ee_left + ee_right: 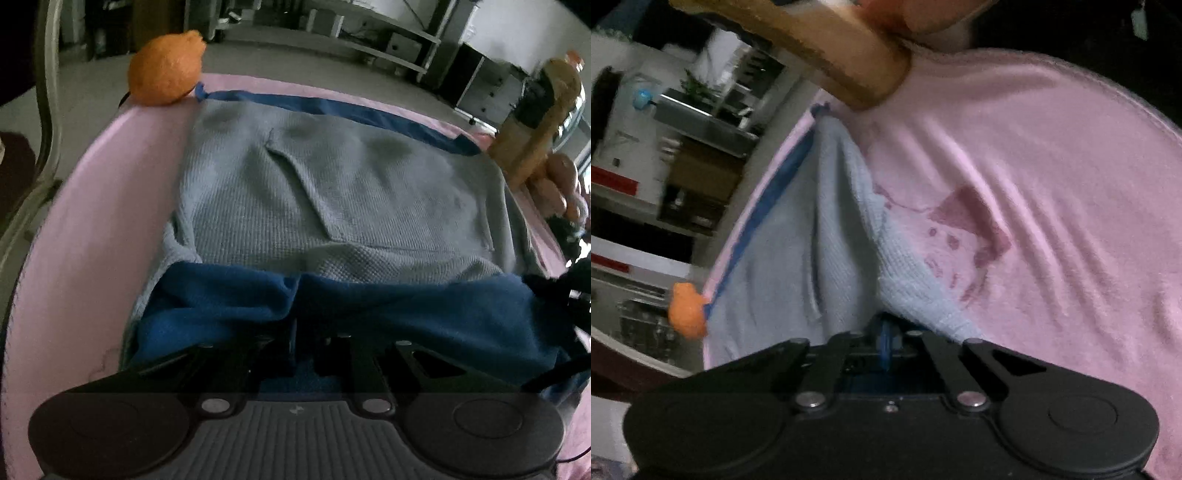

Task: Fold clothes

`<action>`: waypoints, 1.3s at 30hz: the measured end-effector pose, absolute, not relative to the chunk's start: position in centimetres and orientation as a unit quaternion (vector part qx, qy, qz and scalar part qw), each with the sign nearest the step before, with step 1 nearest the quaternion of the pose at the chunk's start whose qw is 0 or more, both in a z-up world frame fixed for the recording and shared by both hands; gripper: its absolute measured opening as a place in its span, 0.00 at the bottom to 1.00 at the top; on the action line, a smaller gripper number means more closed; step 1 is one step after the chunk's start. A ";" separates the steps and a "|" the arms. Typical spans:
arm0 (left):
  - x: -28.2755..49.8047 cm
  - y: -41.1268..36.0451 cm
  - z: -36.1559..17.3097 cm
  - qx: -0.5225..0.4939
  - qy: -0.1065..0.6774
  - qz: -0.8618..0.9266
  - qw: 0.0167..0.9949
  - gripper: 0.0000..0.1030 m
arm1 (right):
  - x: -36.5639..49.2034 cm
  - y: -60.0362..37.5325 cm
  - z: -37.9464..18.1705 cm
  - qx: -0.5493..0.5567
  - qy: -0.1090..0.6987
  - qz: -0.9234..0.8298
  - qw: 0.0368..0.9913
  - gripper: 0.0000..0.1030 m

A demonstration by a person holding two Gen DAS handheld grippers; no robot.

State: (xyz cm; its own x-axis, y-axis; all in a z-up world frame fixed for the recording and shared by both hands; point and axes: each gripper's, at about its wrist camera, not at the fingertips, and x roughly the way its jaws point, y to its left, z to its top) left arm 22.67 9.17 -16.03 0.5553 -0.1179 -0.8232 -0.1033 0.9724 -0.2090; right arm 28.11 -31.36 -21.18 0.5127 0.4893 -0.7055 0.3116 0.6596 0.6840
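Sweater (332,206), grey knit with blue trim, is pinched in both my grippers: my left gripper (295,332) is clamped on the blue hem nearest me, my right gripper (886,343) is closed on a blue fold at its edge. It lies spread on the pink cloth (96,229), an orange plush toy (166,70) touching its far corner, a bottle (546,110) off right.

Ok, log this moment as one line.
fold clothes | left gripper shut on blue cloth | right gripper shut on blue cloth | grey cloth on pink cover
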 end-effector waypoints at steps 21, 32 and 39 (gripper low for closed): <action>29.7 18.5 -7.4 -0.164 0.388 0.057 0.905 0.74 | 33.0 -27.8 -7.4 0.283 0.351 0.086 0.888 0.51; 40.1 22.0 -17.1 -0.212 0.421 0.029 0.881 0.66 | 45.3 -27.4 -15.8 0.225 0.406 0.004 0.886 0.45; 41.7 20.1 -17.2 -0.183 0.396 -0.013 0.900 0.48 | 47.6 -24.8 -18.7 0.202 0.414 0.010 0.888 0.42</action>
